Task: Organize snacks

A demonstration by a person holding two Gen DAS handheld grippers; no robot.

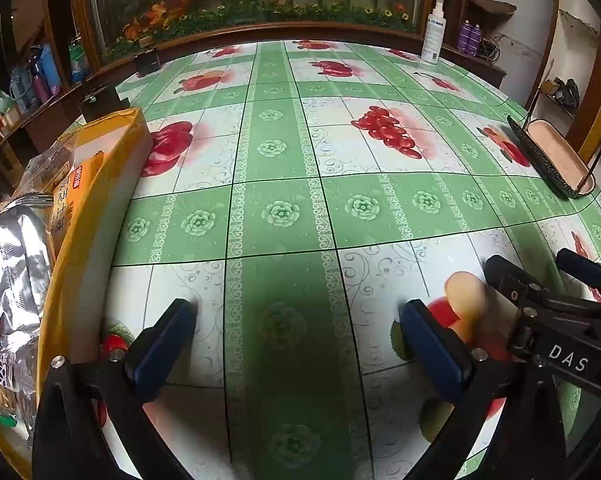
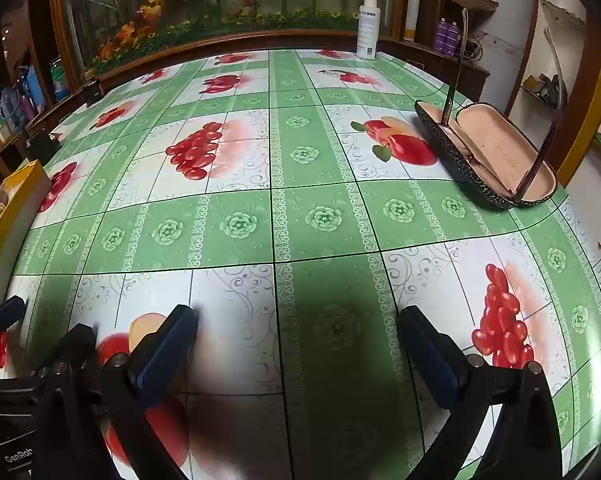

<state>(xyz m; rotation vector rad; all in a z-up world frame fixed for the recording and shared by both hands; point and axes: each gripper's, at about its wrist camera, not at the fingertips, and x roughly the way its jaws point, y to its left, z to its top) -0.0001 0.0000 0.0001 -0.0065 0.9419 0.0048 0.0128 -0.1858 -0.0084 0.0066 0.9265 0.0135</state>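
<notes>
A yellow cardboard box (image 1: 112, 152) stands at the table's left edge, holding several snack packs: a silvery foil bag (image 1: 16, 256), an orange-labelled packet (image 1: 74, 196) and a clear bag of dark snacks (image 1: 50, 164). The box's corner also shows far left in the right wrist view as the yellow box (image 2: 18, 196). My left gripper (image 1: 298, 316) hovers open over the bare tablecloth, just right of the box, nothing between its blue fingers (image 1: 168, 332). My right gripper (image 2: 298, 320) is open too, empty, beside the left one. In the left wrist view the right gripper (image 1: 540, 280) appears at the right edge.
A green-and-white fruit-print tablecloth (image 1: 284, 184) covers the table. An open glasses case (image 2: 496, 152) with spectacles lies at the right. A white spray bottle (image 2: 367, 28) stands at the far edge before a glass cabinet with artificial flowers. Shelves with bottles sit far left.
</notes>
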